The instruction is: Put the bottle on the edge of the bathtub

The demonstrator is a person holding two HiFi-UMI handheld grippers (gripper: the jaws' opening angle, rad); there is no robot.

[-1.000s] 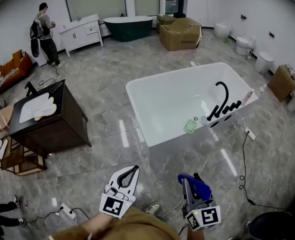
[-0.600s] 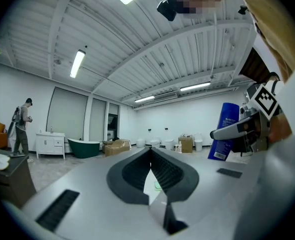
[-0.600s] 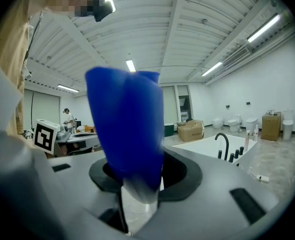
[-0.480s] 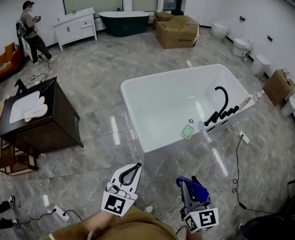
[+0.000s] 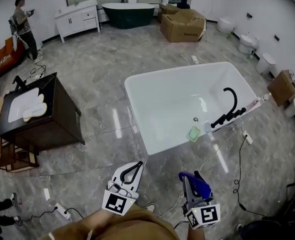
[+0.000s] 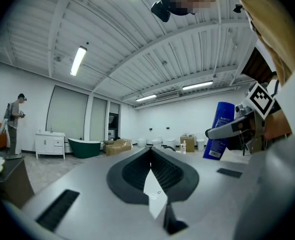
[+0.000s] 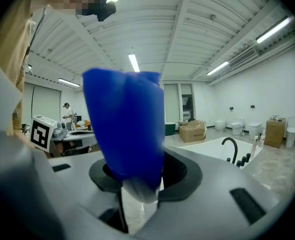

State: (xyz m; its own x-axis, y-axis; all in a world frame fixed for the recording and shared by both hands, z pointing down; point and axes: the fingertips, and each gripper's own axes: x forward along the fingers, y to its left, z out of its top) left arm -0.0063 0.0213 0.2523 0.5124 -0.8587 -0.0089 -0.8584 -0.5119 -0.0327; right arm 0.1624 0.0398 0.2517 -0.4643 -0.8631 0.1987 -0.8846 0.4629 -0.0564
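**Blue bottle in the right tool, short of the bathtub**

Head view: at the near edge, the right tool (image 5: 191, 180) holds the blue bottle (image 5: 198, 185) over the grey floor (image 5: 97, 109). The white bathtub (image 5: 133, 109) lies farther off, well apart, and the left tool (image 5: 133, 167) hovers just to the left. Left gripper view: its jaws are pressed together, nothing between them. Right gripper view: the jaws pinch the bottle low down, with the tub at far right.

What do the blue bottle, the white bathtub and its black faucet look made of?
Blue bottle: likely plastic, smooth, opaque, uniform colour.
Bathtub: probably acrylic or enamel, glossy white, with bright highlights.
Faucet: apparently metal, matte black, thin curved tube without glare.
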